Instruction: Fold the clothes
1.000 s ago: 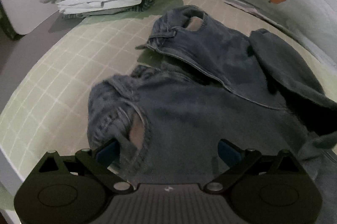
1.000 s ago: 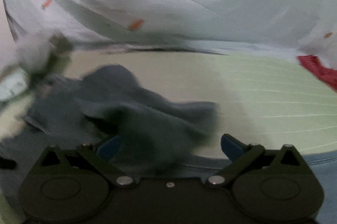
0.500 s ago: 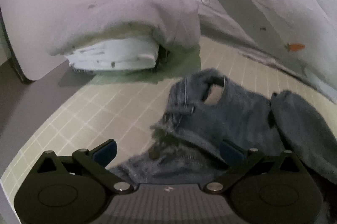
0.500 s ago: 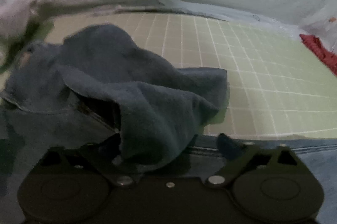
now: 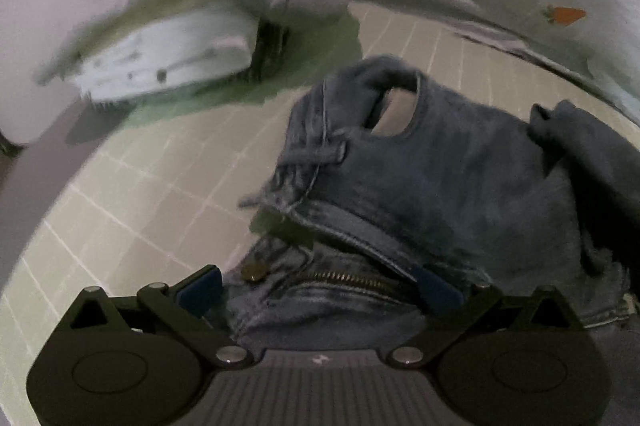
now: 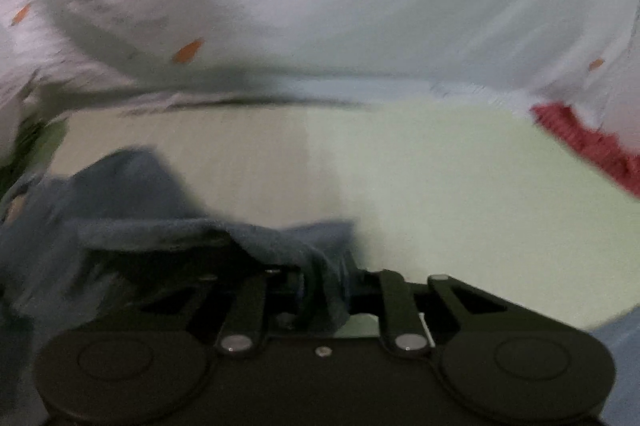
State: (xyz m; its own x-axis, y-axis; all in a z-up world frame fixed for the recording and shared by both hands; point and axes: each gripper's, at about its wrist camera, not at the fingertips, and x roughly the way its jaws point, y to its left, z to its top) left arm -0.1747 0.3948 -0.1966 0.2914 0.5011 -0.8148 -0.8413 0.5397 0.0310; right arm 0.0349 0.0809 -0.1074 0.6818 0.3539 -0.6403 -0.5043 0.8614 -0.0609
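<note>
1. Two tongs work one pair of jeans [image 5: 440, 186], which lies crumpled on the checked bed sheet [image 5: 132, 194].
2. The right tongs [image 6: 324, 290] are closing, pads pinching a fold of the denim, likely to lift and spread it.
3. The left tongs [image 5: 320, 286] stand spread over the zipper [image 5: 344, 280], touching nothing, apparently ready to seize the waistband.
4. A folded stack [image 5: 172, 62] waits beyond, kept apart from the jeans.
</note>
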